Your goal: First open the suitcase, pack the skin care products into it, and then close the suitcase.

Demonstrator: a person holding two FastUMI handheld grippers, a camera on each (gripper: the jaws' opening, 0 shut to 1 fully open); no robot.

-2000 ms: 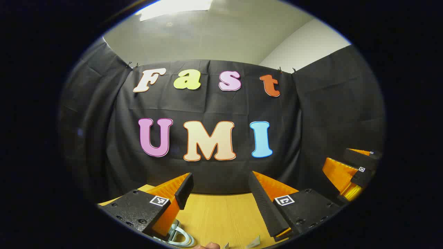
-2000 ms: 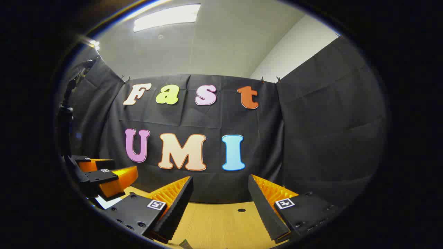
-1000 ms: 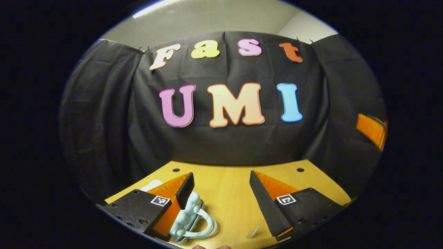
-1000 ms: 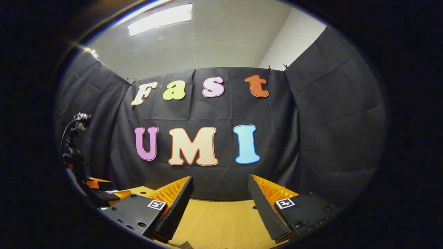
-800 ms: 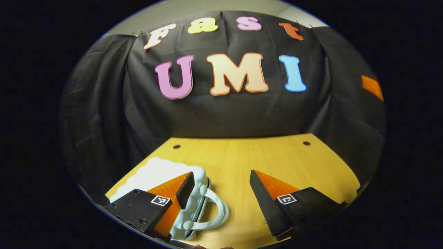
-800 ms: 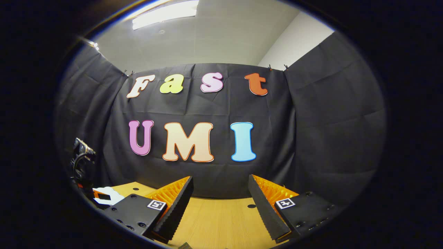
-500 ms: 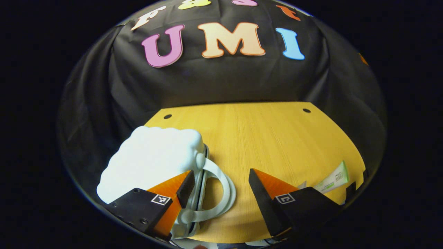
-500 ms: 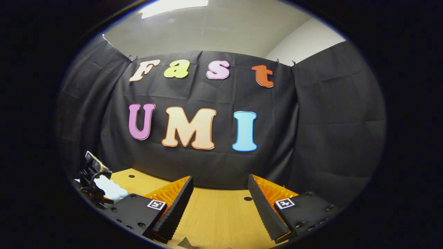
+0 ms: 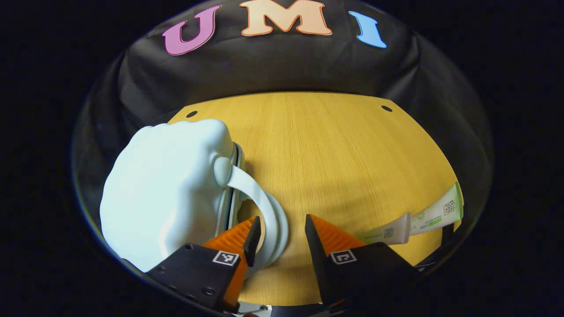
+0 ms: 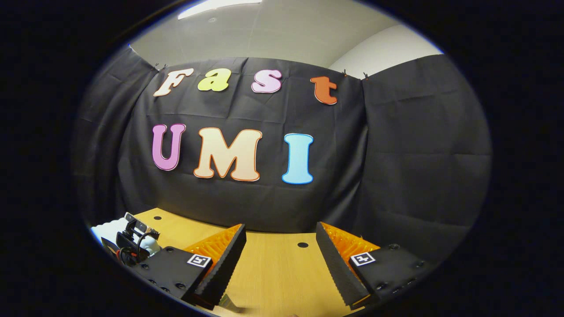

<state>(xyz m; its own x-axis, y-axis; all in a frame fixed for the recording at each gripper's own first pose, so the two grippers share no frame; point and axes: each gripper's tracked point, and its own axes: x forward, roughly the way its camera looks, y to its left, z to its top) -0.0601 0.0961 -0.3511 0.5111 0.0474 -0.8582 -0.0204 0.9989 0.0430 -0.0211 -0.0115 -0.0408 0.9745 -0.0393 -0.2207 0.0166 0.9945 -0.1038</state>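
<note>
A pale, cloud-shaped suitcase [image 9: 163,189] lies closed at the left of the wooden table [image 9: 335,145] in the left gripper view. Its loop handle [image 9: 269,211] points to the right. My left gripper [image 9: 280,229] hovers right over that handle, open with a narrowed gap. The handle's outer band lies between the fingers, and the left fingertip [image 9: 253,229] sits over the loop's opening. Two white-and-green skin care tubes [image 9: 434,213] lie at the right edge. My right gripper [image 10: 280,248] stands open above the table [image 10: 273,273] with nothing between its fingers.
In the right gripper view the other gripper's camera and cables [image 10: 134,240] show at the lower left, with a bit of the suitcase [image 10: 105,229] behind them. A small pale tip [image 10: 227,304] pokes in at the bottom edge. Black cloth walls stand behind the table.
My left gripper has tipped down from the wall toward the table and come in over the suitcase handle, its fingers drawing closer together. The right gripper has shifted only slightly.
</note>
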